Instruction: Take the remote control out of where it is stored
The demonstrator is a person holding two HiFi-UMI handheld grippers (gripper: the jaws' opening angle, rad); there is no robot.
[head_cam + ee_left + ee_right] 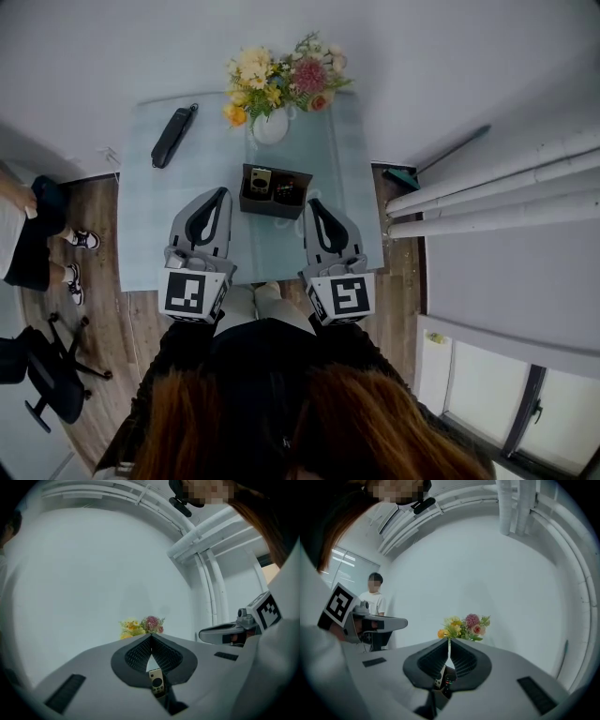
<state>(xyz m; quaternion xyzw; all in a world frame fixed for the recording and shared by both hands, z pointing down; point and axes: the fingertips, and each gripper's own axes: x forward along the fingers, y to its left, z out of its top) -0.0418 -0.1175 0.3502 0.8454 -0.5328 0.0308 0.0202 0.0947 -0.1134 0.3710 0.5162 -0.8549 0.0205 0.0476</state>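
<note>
Remote control (260, 180) stands in box (279, 210) on pale table (141, 220); left claw (223, 191), right claw (312, 202) closed.

Left claw (223, 191) and right claw (312, 202) are grey; sleeves (178, 349) seemingly black.

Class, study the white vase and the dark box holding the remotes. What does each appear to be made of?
Vase: probably glazed ceramic, since it is opaque white, smooth and rounded, with a slight sheen.
Box: dark and matte, with flat, straight walls. It could be plastic or painted wood; the look leaves it open.
</note>
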